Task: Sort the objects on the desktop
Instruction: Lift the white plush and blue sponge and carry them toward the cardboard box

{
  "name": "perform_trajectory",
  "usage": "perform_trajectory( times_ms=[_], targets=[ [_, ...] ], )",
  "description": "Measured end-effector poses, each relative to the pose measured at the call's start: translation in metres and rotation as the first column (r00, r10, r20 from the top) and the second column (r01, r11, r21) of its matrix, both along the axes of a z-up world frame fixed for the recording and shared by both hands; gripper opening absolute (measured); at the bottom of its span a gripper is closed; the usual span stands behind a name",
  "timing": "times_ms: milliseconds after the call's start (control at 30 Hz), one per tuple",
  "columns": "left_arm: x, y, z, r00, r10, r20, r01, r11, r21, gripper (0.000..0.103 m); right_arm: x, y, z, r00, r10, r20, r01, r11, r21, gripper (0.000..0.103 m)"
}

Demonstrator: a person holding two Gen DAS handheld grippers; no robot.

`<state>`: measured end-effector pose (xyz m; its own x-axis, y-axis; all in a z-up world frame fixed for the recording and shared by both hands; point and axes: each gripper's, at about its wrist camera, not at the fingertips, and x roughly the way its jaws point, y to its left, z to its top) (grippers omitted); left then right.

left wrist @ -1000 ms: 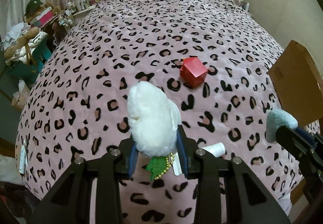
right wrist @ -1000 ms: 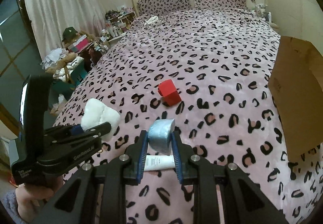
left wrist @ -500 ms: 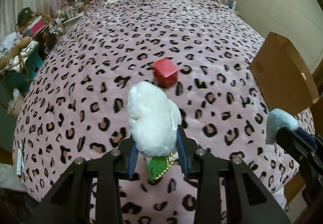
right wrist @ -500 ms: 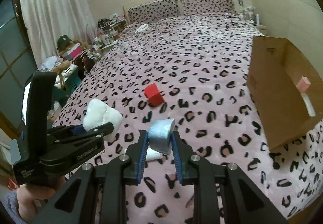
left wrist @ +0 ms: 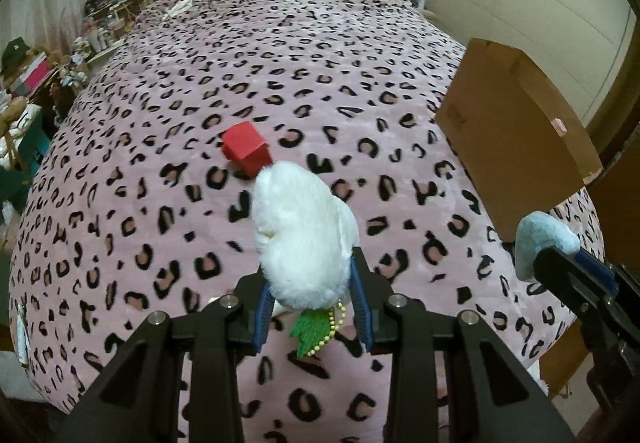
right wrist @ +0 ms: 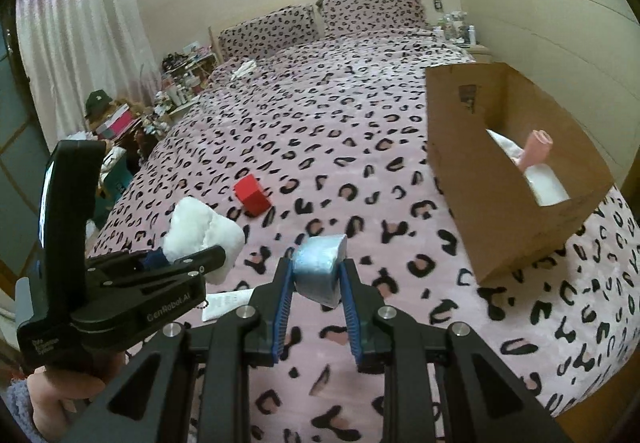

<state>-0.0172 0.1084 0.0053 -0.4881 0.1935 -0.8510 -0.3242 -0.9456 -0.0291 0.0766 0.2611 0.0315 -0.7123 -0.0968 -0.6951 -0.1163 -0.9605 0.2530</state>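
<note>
Right wrist: cardboard box (right wrist: pixel 500 179) lies along bedspread (right wrist: pixel 320 115) edge.

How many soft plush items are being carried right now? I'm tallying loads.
2: a white fluffy plush clamped in the left tool, and a light blue plush clamped in the right tool.

A wide bed (right wrist: pixel 360 131) under a pink leopard-print blanket (left wrist: pixel 280 75) carries everything. A red cube (right wrist: pixel 252 196) lies on the blanket ahead of the right tool and a little to its left. A cardboard box (right wrist: pixel 480 179) stands on the blanket ahead and to the right of that tool, near the bed's right edge. A white tube (right wrist: pixel 226 303) lies on the blanket just left of that tool's fingers. Two matching pillows (right wrist: pixel 320 23) sit at the far end.
</note>
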Motion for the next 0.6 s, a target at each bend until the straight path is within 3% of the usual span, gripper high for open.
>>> perform_trajectory(
  times_ms=[600],
  targets=[
    [0.004, 0.058, -0.010, 0.994, -0.109, 0.017, 0.109, 0.994, -0.013, 0.035, 0.018, 0.039, 0.003, 0.996, -0.093, -0.009, 0.093, 0.995, 0.033, 0.024]
  ],
)
